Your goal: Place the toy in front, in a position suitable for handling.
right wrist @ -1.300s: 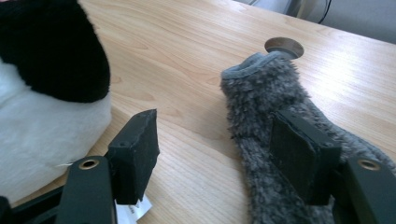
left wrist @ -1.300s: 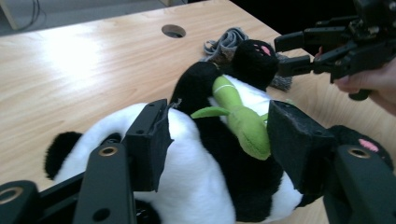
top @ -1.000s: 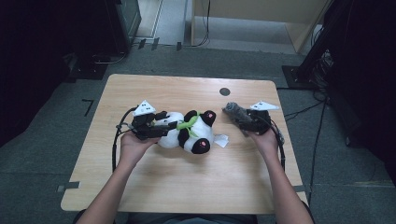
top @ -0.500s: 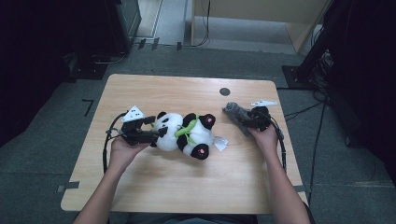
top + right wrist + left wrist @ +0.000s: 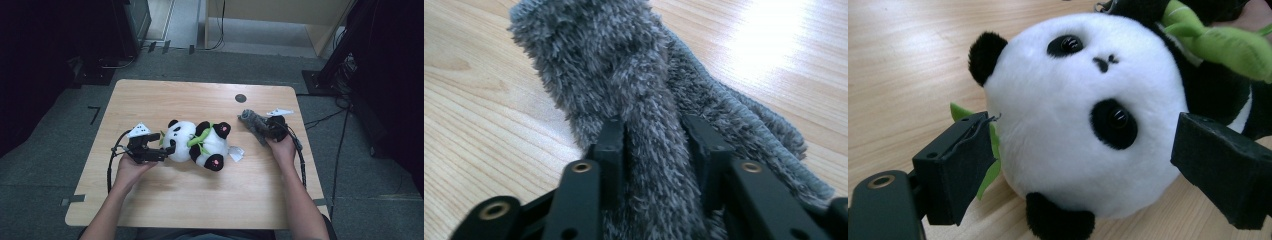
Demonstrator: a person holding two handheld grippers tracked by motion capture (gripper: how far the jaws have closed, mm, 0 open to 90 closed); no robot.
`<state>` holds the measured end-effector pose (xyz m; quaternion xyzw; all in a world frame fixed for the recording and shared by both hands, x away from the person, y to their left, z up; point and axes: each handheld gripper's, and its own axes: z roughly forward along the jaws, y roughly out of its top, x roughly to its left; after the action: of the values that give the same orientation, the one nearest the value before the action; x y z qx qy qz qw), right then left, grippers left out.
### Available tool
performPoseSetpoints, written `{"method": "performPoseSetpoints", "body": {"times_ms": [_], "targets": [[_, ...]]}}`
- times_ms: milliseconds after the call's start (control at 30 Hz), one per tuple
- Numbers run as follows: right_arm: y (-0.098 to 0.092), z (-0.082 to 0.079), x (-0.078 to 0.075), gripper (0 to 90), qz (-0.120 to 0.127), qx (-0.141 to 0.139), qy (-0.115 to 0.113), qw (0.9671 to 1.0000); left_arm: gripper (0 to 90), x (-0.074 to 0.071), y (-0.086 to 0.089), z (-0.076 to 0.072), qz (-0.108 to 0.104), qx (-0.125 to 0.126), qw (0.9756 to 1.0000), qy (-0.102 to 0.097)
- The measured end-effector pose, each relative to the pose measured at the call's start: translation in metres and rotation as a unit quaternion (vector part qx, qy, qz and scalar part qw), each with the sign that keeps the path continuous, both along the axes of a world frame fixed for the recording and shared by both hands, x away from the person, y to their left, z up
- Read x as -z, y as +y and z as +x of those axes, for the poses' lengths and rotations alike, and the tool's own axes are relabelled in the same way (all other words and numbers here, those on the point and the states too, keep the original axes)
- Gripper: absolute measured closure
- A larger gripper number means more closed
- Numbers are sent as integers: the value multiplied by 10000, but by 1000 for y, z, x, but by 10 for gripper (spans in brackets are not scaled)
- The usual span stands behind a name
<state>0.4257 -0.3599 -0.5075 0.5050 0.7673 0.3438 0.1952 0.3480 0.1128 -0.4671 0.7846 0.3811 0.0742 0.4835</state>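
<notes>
Left gripper point(image 5: 1083, 170) straddles panda point(image 5: 1083, 115); right gripper point(image 5: 654, 145) pinches grey cloth point(image 5: 624, 75)

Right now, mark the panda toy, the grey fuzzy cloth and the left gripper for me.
panda toy point(image 5: 181, 138), high view, on its white head.
grey fuzzy cloth point(image 5: 624, 65), right gripper view, on the pile above the jaws.
left gripper point(image 5: 161, 143), high view, between its open jaw tips.

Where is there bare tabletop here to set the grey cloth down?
Free: the near strip of table between the forearms, and the far-left area behind the panda. Crowded: the middle row, with left tongs around the panda's head and right tongs clamping the grey cloth.
</notes>
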Motion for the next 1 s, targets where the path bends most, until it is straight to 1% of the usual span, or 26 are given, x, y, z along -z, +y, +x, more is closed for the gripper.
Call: {"method": "performPoseSetpoints", "body": {"times_ms": [33,133,167,267,333,367,433,533,600,633,700,767,800,833,867,900,1000], "targets": [[0,0,-1,689,-14,-17,4,10000,89,2,0,1,20,-4,10000,-8],[1,-2,-5,728,25,-27,25,10000,87,7,0,2,-39,25,10000,52],[1,-2,-7,732,101,-38,36,9999,87,8,0,3,-22,14,10000,43],[1,-6,-13,743,257,-68,75,9996,87,11,-1,5,-85,62,9999,25],[1,-7,-17,744,312,-86,103,9994,87,12,-2,6,-117,128,9998,12],[1,-8,-18,744,332,-87,125,9993,88,13,-2,6,-122,144,9998,-20],[3,-10,-23,744,466,-135,160,9987,85,16,-4,7,-111,168,9998,-77],[6,-13,-28,742,467,-205,137,9986,82,21,-3,9,-180,335,9993,-44],[9,-14,-29,738,436,-279,114,9986,82,24,-3,10,-226,368,9990,-70],[10,-15,-30,738,413,-296,108,9987,82,24,-3,10,-256,369,9990,-51],[13,-17,-31,735,360,-373,70,9986,87,25,-3,11,-233,380,9990,-52],[14,-17,-32,735,379,-410,70,9984,123,26,-4,10,-200,396,9990,-26],[14,-17,-33,737,378,-432,62,9983,131,25,-5,9,-176,335,9993,-18],[15,-18,-34,740,391,-426,93,9983,152,24,-6,8,-176,329,9993,-30],[15,-18,-35,742,394,-449,116,9981,177,23,-7,7,-126,327,9994,-68],[16,-18,-37,743,413,-454,144,9980,186,23,-8,6,-112,325,9994,-79],[16,-19,-40,743,575,-479,135,9971,259,23,-8,5,-136,283,9995,-42]]}}
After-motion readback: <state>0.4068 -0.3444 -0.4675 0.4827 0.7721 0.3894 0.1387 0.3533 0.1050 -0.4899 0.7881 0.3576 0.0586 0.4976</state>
